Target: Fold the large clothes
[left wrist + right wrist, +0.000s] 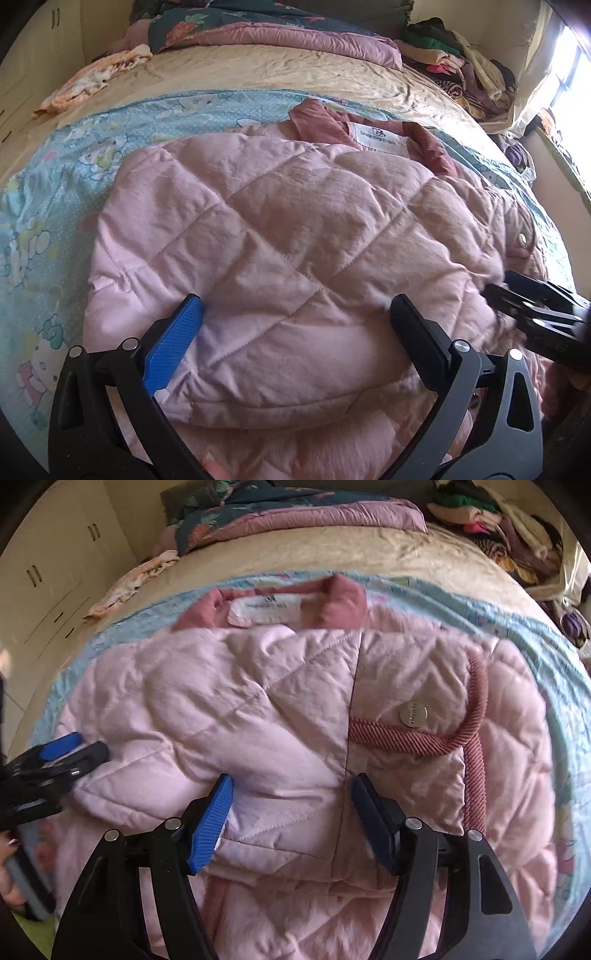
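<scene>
We see daylight glaring in from the window (570, 74) at two o'clock; fisheye bending and dark vignette ring every edge, with slight motion blur in the right view.

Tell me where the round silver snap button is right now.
The round silver snap button sits right of centre in the right wrist view, on the pink quilted jacket, just above the pink corded trim.

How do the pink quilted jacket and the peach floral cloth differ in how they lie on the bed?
The pink quilted jacket lies spread flat on the blue cartoon sheet, nearest the cameras; the peach floral cloth lies bunched on the beige bedspread beyond it. The jacket is puffy, with darker ribbed trim; the cloth looks thin and patterned. The jacket looks much larger. Neither is held.
</scene>
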The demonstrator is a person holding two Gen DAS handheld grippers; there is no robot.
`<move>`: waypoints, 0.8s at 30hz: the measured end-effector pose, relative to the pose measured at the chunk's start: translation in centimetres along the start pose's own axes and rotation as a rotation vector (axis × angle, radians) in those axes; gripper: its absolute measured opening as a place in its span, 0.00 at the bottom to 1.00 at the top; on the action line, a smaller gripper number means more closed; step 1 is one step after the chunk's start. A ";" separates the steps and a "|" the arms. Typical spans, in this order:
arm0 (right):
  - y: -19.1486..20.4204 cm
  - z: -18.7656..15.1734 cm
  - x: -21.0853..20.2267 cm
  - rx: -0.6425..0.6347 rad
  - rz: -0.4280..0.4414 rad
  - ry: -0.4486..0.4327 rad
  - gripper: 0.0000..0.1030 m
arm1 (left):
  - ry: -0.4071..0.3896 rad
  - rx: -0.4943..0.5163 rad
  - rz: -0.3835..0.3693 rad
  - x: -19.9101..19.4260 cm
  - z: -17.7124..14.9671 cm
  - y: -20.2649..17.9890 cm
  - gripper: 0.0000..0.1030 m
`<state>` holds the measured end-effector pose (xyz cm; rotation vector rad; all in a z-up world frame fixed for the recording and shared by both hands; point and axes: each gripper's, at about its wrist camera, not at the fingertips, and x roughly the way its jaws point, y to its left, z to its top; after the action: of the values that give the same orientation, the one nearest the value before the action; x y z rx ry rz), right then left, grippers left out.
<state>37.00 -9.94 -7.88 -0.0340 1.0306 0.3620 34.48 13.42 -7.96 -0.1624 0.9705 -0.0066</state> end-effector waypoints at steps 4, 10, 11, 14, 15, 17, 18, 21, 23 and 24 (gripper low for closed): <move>-0.2 0.0 -0.1 0.010 0.009 -0.005 0.65 | -0.002 -0.022 -0.004 -0.8 -0.2 0.1 0.92; -0.6 -0.7 -2.1 0.059 0.075 -0.027 0.77 | -0.013 -0.039 -0.018 -2.4 -0.6 0.0 0.92; -0.6 -1.0 -2.6 0.065 0.078 -0.034 0.80 | -0.015 -0.038 -0.017 -2.7 -0.7 -0.1 0.92; -0.6 -1.5 -3.6 0.083 0.094 -0.049 0.86 | -0.024 -0.039 -0.021 -3.3 -1.0 -0.4 0.92; -0.7 -1.7 -4.0 0.095 0.104 -0.057 0.88 | -0.025 -0.041 -0.022 -3.5 -1.1 -0.5 0.92; -0.9 -2.0 -4.7 0.112 0.116 -0.063 0.89 | -0.024 -0.046 -0.024 -3.8 -1.3 -0.6 0.92; -1.0 -2.1 -5.0 0.115 0.120 -0.067 0.90 | -0.022 -0.047 -0.026 -3.9 -1.4 -0.7 0.92; -1.1 -2.5 -6.0 0.120 0.141 -0.075 0.91 | -0.020 -0.051 -0.037 -4.4 -1.8 -0.9 0.92; -1.3 -2.9 -7.1 0.127 0.146 -0.095 0.92 | -0.024 -0.050 -0.037 -4.9 -2.1 -1.1 0.92; -1.4 -3.1 -7.4 0.130 0.150 -0.102 0.92 | -0.028 -0.051 -0.038 -5.2 -2.2 -1.2 0.92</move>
<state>31.47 -13.91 -3.41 0.1779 0.9558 0.4279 29.79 12.38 -4.77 -0.2274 0.9402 -0.0144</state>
